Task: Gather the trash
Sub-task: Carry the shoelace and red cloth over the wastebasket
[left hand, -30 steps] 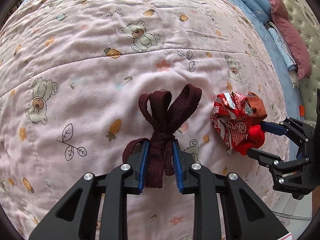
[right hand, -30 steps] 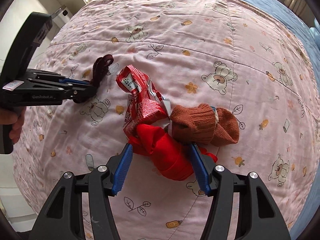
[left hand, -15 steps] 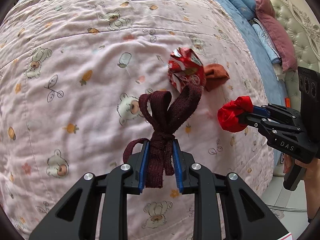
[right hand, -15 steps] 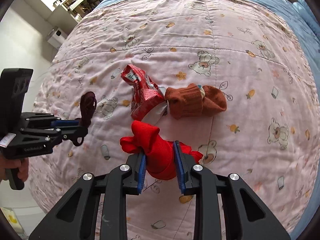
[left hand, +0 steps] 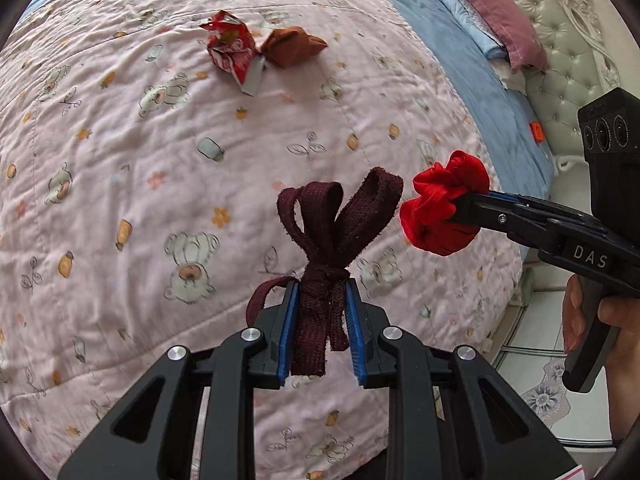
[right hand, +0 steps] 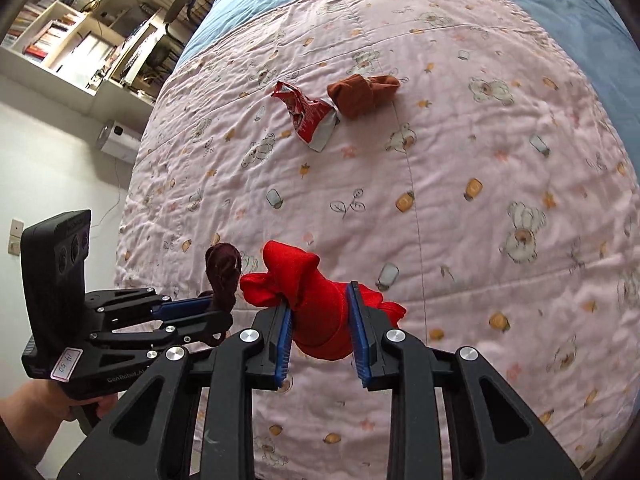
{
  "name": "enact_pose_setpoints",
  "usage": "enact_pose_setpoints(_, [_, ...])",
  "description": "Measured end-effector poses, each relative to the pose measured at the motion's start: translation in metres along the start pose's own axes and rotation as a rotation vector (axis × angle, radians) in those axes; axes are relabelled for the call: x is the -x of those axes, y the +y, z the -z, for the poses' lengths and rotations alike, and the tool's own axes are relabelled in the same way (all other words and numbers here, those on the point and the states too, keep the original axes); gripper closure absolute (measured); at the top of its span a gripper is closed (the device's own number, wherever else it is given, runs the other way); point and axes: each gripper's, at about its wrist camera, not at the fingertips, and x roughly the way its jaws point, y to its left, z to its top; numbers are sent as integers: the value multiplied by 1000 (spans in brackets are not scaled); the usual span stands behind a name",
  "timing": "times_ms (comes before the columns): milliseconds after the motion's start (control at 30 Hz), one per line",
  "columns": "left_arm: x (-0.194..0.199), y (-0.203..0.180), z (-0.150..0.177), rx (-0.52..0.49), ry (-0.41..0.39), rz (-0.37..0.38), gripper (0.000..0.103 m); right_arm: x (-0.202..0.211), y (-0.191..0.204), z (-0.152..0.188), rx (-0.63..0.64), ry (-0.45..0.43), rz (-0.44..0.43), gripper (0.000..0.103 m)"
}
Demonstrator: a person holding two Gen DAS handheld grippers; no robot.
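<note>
My left gripper point(left hand: 322, 292) is shut on a knotted dark maroon cloth strap point(left hand: 332, 232) and holds it above the pink quilt point(left hand: 120, 160). My right gripper point(right hand: 320, 304) is shut on a red sock point(right hand: 316, 300), also lifted, right beside the strap; the sock shows in the left wrist view point(left hand: 444, 212) too. A crumpled red snack wrapper point(left hand: 232, 50) and a brown sock point(left hand: 292, 46) lie touching each other farther up the quilt. They also show in the right wrist view, wrapper point(right hand: 306, 112) and brown sock point(right hand: 362, 92).
Blue bedsheet point(left hand: 460, 60), pillows point(left hand: 492, 8) and a tufted headboard point(left hand: 560, 40) lie to the right. Tiled floor point(left hand: 532, 380) shows past the bed edge. Bookshelves point(right hand: 80, 40) and a white device point(right hand: 118, 142) stand beyond the far side.
Both grippers have lifted and drawn back from the wrapper and brown sock, which now sit farther away. The red sock and maroon strap have come close together.
</note>
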Motion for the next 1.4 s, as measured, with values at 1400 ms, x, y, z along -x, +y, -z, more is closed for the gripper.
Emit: enact_pose_setpoints(1400, [-175, -387, 265, -624, 452, 137, 79, 201, -225, 486, -782, -238, 136, 77])
